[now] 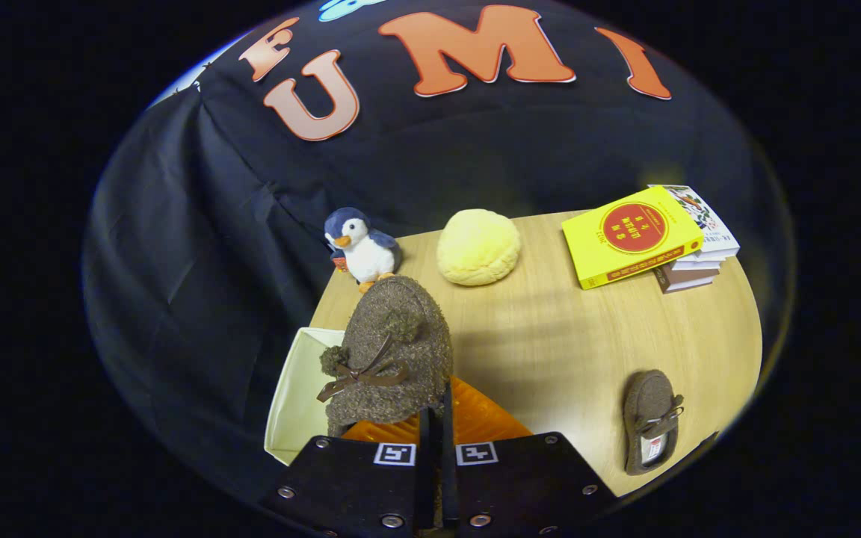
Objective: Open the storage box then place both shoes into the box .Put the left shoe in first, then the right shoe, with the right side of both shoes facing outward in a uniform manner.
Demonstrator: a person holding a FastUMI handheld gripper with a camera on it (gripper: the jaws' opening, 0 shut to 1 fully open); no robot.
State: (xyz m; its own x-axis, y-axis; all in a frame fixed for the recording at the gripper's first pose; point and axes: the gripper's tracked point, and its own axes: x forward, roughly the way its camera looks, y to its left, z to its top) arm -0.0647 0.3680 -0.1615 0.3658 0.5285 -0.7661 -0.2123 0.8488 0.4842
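A brown fuzzy shoe (393, 351) with a bow and pompoms hangs just ahead of my fingers, toe pointing away from me. My gripper (442, 407) is shut on its rear edge, with the fingers almost together. The shoe hovers over the right side of the open cream storage box (294, 396), which sits at the table's left corner; the shoe hides part of the box. The second brown shoe (651, 422) lies flat on the wooden table (565, 351), well to the right of my fingers, its opening towards me.
Beyond the held shoe stand a penguin plush (362, 246) and a round yellow cushion (478, 246). A stack of books (636, 235) with a yellow one on top lies at the far right. Black cloth hangs behind and left of the table.
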